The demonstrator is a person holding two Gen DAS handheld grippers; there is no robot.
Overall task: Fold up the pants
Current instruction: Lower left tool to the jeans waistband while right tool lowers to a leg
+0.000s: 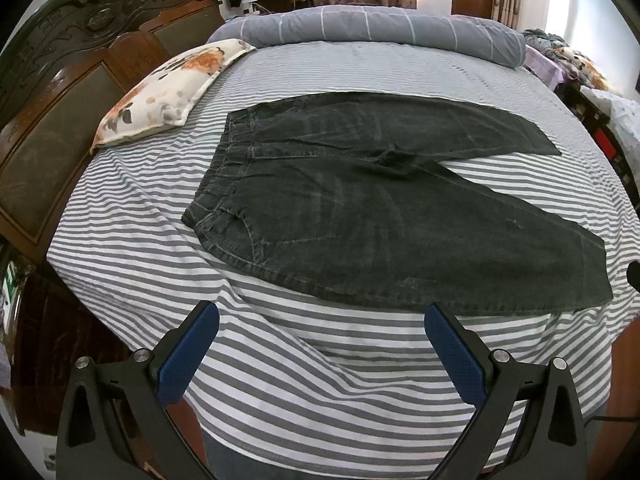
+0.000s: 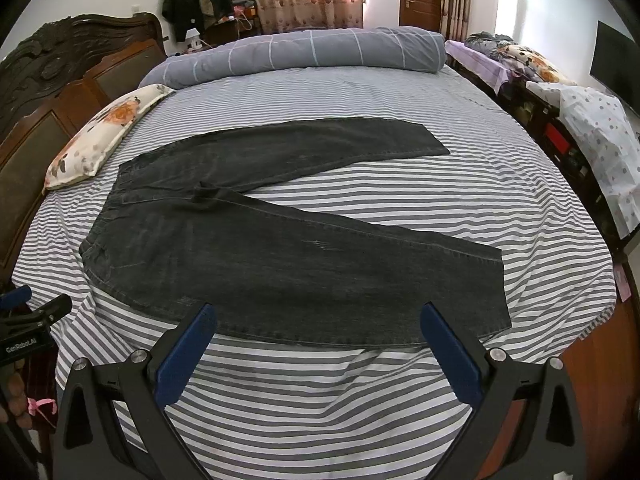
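Observation:
Dark grey denim pants (image 1: 360,208) lie flat on the striped bed, waistband to the left, both legs spread apart in a V toward the right. They show the same way in the right wrist view (image 2: 280,256). My left gripper (image 1: 320,312) is open and empty, hovering above the bed's near edge, just short of the near leg's lower seam. My right gripper (image 2: 318,314) is open and empty, its fingertips over the near leg's front edge. The left gripper's body (image 2: 28,320) shows at the left edge of the right wrist view.
The bed sheet (image 1: 320,380) is grey-and-white striped and slightly wrinkled. A floral pillow (image 1: 168,88) lies at the left by the carved wooden headboard (image 1: 60,100). A rolled grey quilt (image 1: 380,28) lies along the far side. Cluttered furniture (image 2: 560,120) stands to the right.

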